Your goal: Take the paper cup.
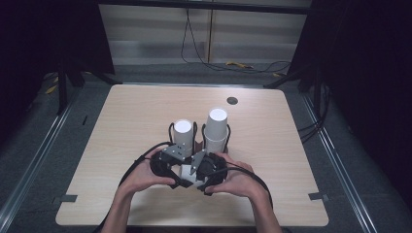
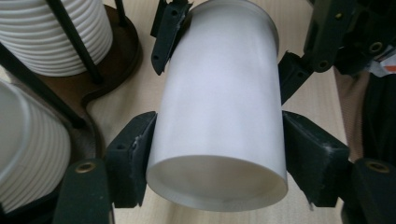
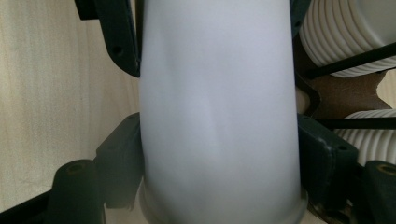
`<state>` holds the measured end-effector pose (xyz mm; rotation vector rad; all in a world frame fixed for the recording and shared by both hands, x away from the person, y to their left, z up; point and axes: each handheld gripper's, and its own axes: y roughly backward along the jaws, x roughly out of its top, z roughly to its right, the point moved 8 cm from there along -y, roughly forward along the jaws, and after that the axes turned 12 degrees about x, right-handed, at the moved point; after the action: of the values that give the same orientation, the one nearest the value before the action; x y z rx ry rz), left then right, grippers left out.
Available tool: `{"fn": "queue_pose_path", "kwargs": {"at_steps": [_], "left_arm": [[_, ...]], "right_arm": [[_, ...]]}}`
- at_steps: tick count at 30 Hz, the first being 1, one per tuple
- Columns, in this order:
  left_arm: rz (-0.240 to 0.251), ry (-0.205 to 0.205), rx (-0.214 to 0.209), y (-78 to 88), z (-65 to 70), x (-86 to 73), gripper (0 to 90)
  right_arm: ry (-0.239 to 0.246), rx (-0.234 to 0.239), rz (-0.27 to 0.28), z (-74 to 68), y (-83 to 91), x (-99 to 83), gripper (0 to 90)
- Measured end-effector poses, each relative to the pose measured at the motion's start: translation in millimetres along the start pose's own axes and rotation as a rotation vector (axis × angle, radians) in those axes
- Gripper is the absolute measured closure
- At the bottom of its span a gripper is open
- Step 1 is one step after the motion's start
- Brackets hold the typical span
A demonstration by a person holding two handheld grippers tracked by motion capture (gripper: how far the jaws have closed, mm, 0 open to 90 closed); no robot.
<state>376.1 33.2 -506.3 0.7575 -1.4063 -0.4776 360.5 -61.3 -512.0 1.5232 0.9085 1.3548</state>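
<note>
We hold one white cup (image 2: 219, 112) | left gripper (image 2: 217, 154) clamps it between its pads | right gripper (image 3: 219, 154) grips it too, cup lying between both.

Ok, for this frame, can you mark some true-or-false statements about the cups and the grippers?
1. The left gripper and right gripper both press their fingers on one white cup. True.
2. That cup stands upright on the table. False: it is held on its side between the grippers.
3. Two cup stacks stand in a wooden holder beyond the hands. True.
4. The left stack is taller than the right stack. False: the right one is taller.
</note>
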Motion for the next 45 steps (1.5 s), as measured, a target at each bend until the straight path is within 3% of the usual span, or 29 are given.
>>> {"fn": "queue_pose_path", "kwargs": {"at_steps": [7,14,21,25,45], "left_arm": [[0.038,0.018,-0.002,0.3,0.9,0.2,32.3],[0.051,0.021,0.013,1.4,-0.4,-0.4,33.1],[0.071,0.046,0.034,6.8,-1.5,-0.4,33.1],[0.086,0.063,0.049,9.9,-2.5,-2.0,33.0],[0.164,0.12,0.078,15.1,-5.5,-4.8,33.0]], "right_arm": [[0.005,0.005,0.016,0.1,-0.6,-1.4,24.1],[-0.023,-0.011,0.075,2.8,1.7,-2.4,18.2],[-0.049,-0.039,0.152,6.5,5.3,-6.3,16.1],[-0.095,-0.039,0.22,7.3,7.9,-11.6,16.2],[-0.191,-0.08,0.4,6.9,15.4,-30.1,14.5]]}}
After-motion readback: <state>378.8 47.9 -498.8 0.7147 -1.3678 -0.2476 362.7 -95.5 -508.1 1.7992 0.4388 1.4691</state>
